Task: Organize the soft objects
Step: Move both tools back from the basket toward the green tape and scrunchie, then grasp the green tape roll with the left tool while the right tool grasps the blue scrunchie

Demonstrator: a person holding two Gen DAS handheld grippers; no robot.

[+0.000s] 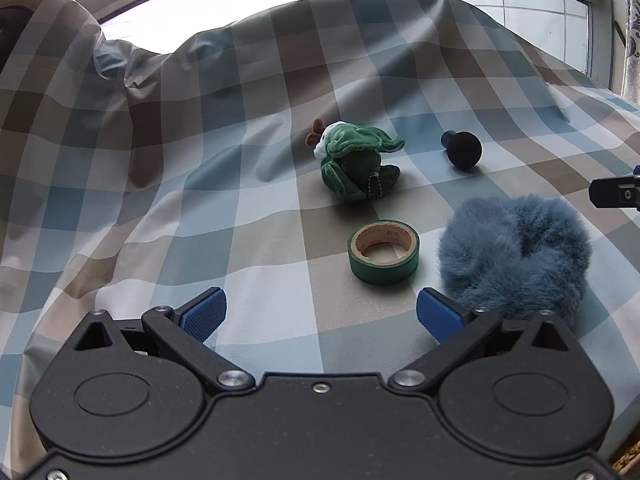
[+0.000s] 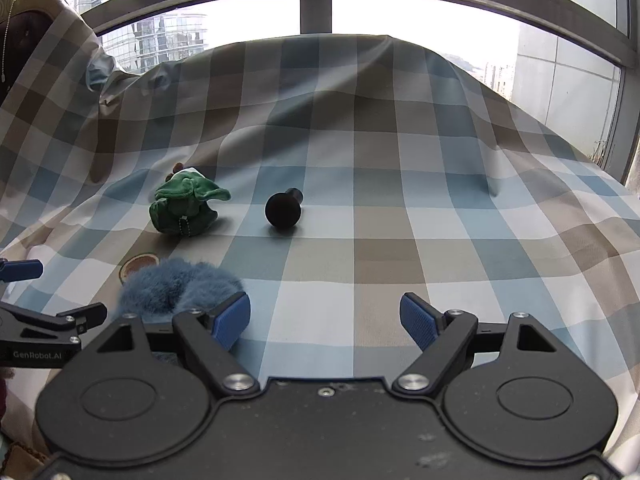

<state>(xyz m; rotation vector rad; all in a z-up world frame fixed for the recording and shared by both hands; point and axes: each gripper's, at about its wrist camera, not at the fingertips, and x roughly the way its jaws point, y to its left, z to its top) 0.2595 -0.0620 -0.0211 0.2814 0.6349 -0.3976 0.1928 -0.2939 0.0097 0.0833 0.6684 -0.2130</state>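
A green plush toy (image 1: 356, 160) (image 2: 184, 208) lies on the checked cloth (image 1: 200, 184) (image 2: 380, 208). A fluffy blue scrunchie (image 1: 516, 252) (image 2: 176, 288) rests nearer, just past my left gripper's right finger. My left gripper (image 1: 320, 312) stands open over bare cloth with nothing between its blue pads. My right gripper (image 2: 324, 320) is open too, empty, with the scrunchie beside its left finger. A green tape roll (image 1: 383, 250) sits ahead of the left gripper. In the right wrist view it is mostly hidden behind the scrunchie.
A black round-headed knob (image 1: 462, 150) (image 2: 283, 209) lies right of the plush toy. The cloth rises in folds at the far side and left, below a window frame (image 2: 316, 4). The right gripper's finger (image 1: 616, 192) shows at the left view's right edge.
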